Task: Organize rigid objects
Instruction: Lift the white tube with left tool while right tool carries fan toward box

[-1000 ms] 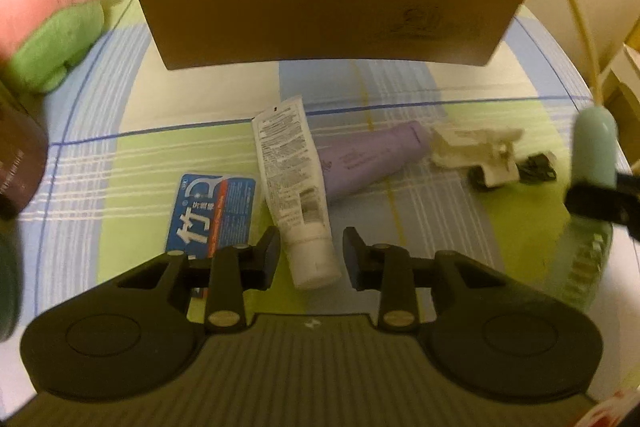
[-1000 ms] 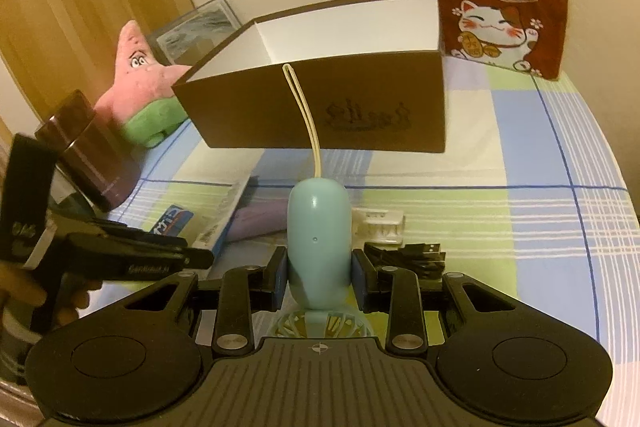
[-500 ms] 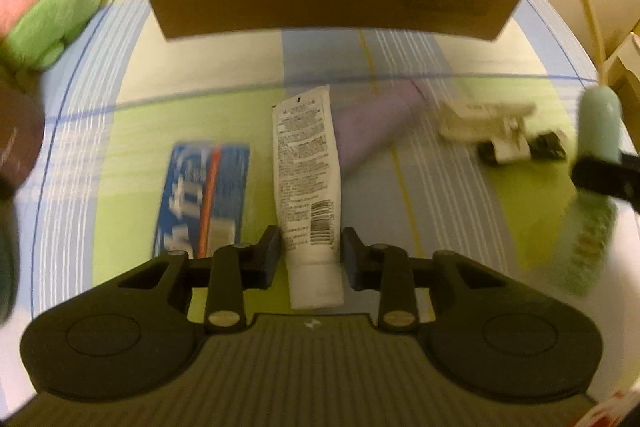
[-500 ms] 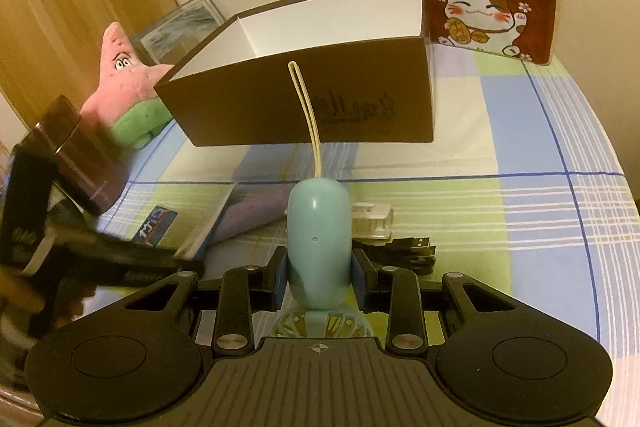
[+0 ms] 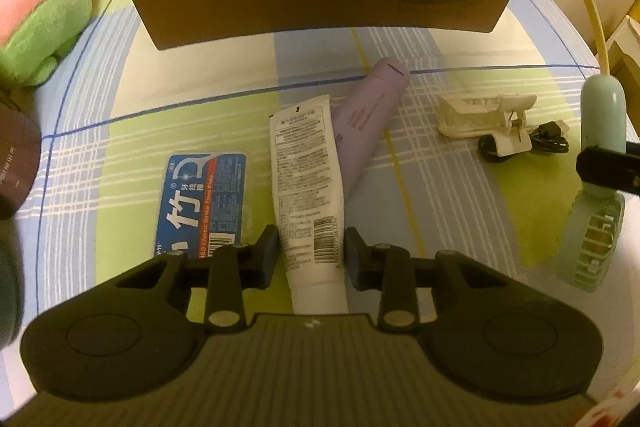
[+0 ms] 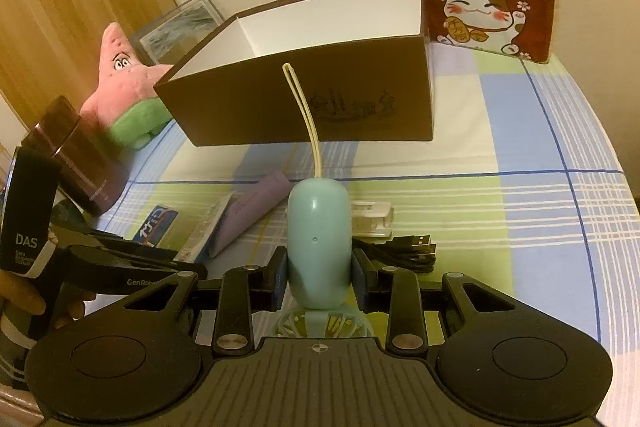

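The blue floss-pick packet (image 5: 202, 203) reads "Classic Dental Floss Picks"; the black device (image 6: 28, 223) in the person's hand reads "DAS".

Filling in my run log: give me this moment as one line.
left gripper: shut on white tube | right gripper: shut on handheld fan | brown box: open, nothing visible inside
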Motion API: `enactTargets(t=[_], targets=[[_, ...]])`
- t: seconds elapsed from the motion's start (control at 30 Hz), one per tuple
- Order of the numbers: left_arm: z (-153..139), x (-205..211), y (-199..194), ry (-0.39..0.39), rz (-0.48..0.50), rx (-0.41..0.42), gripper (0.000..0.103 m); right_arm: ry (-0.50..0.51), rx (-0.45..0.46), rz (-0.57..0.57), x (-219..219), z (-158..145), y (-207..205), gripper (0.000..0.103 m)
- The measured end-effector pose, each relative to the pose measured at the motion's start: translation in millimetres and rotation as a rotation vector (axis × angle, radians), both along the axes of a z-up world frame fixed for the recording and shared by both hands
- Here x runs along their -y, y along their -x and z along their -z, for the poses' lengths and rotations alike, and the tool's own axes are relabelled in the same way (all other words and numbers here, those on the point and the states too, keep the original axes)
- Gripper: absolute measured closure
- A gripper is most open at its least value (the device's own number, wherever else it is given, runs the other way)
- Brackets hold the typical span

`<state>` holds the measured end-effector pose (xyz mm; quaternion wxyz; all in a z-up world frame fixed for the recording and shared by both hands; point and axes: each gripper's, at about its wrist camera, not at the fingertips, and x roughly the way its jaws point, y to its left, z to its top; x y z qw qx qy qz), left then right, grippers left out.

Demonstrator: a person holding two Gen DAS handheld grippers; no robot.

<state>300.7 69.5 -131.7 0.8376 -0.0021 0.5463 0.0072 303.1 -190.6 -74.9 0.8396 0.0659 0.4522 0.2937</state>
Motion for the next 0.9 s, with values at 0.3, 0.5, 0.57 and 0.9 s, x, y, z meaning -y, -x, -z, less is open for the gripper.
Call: enactTargets(t=[0.3, 0.5, 0.57, 0.9], targets=[[-24.0, -4.0, 14.7, 0.004, -0.002, 0.068, 0.072, -0.016, 0.018, 0.0, 0.0, -9.7, 1.2, 0.07], [-49.6, -8.1, 22.8, 0.007, -0.012, 0.128, 0.072, -0.034, 0.042, -0.004, -2.7, -20.4, -2.8, 0.07], [-58.2, -11.0, 23.5, 0.005, -0.015, 0.151, 0.072, -0.04, 0.05, -0.005, -3.4, -24.3, -5.2, 0.07], [-101.3, -20.8, 3.9, -0.023, -0.002, 0.265, 0.072, -0.075, 0.079, 0.0, -7.1, -46.0, -35.4, 0.07]])
